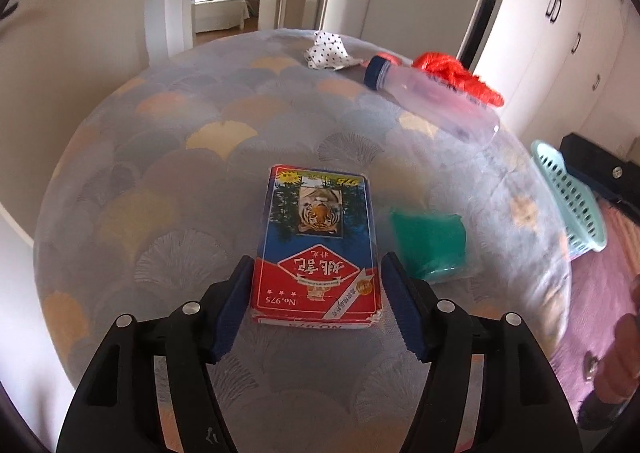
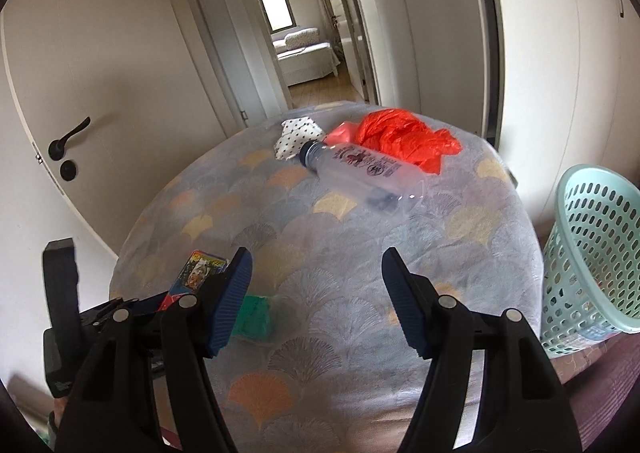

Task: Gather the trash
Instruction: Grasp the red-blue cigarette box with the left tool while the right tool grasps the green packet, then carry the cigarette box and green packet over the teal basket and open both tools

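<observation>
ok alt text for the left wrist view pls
The left hand-held gripper straddles a red playing-card box on a patterned bedspread, jaws open. Beyond lie a green packet and clear bottle.

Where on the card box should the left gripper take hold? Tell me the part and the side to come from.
Grip the card box across its two long side edges, at the near end. It lies flat on the bedspread with its short end toward the left gripper, whose open jaws already straddle it. Coming from above and the near side looks best; the green packet lies close on the right.
</observation>
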Motion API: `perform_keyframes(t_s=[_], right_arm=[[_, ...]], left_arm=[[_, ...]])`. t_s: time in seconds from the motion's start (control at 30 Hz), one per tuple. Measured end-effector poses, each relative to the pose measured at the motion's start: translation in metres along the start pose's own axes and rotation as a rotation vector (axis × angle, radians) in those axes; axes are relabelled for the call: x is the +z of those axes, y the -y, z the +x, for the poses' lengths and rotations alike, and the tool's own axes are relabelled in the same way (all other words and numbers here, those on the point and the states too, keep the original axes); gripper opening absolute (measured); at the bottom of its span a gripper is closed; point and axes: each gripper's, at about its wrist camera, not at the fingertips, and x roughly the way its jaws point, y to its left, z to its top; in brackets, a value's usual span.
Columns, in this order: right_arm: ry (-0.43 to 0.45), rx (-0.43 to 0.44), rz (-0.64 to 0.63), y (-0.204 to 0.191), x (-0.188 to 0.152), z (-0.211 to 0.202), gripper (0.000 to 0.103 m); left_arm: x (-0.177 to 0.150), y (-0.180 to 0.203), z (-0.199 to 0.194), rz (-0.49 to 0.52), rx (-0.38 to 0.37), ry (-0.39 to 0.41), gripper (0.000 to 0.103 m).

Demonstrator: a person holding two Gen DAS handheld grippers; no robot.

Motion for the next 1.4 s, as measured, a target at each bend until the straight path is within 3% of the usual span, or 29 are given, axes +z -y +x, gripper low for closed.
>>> perform_keyframes(t_s=[0.2, 0.53, 0.9, 0.97, 1.03, 1.4], right_arm=[[-0.054, 0.024, -0.029, -0.014, -0.01, 0.016, 0.064], [-0.152, 0.055, -0.068, -0.046, -0.037, 0.049, 0.065], [-0.205, 0.027, -0.079, -0.067, -0.046, 0.077, 0.069], [-0.208, 0.013, -0.09, -0.07, -0.047, 0.079, 0.066], [-0.206, -0.009, -0.113, -0.073, -0.048, 0.081, 0.05], [-0.121, -0.034, -0.057, -0.039, -0.025, 0.047, 0.046]], left_arm=[[0.001, 0.003, 0.001, 0.018, 0.059, 0.024, 0.058], [0.0, -0.042, -0.03, -0.11, 0.08, 0.102, 0.058], [0.001, -0.051, -0.039, -0.152, 0.062, 0.138, 0.058], [0.002, -0.05, -0.039, -0.145, 0.062, 0.141, 0.058], [0.003, -0.048, -0.039, -0.144, 0.058, 0.143, 0.058], [0.022, -0.009, -0.049, -0.068, 0.008, 0.186, 0.058]])
